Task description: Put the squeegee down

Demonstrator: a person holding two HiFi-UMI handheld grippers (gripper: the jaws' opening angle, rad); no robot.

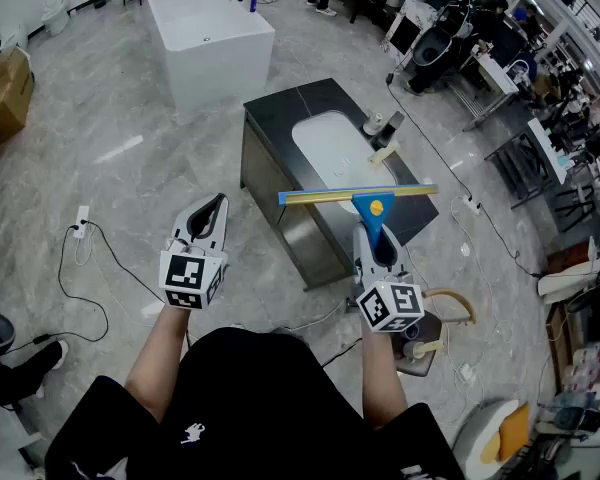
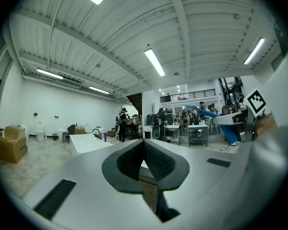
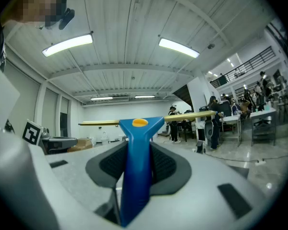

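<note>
My right gripper (image 1: 376, 240) is shut on the blue handle of the squeegee (image 1: 360, 196). It holds the squeegee level in the air, with the yellow blade crosswise over the near end of the dark counter (image 1: 280, 108). In the right gripper view the handle (image 3: 137, 176) sits between the two dark pads of the right gripper (image 3: 137, 150), and the blade (image 3: 101, 122) runs across ahead of them. My left gripper (image 1: 218, 200) hangs to the left of the counter, above the floor. Its pads meet with nothing between them in the left gripper view (image 2: 144, 145).
A white basin (image 1: 325, 148) is set into the counter top, with a faucet piece (image 1: 385, 128) at its right edge. A white bathtub (image 1: 205, 23) stands farther back and cardboard boxes (image 1: 5, 93) at the left. Cables (image 1: 80, 258) trail on the marble floor.
</note>
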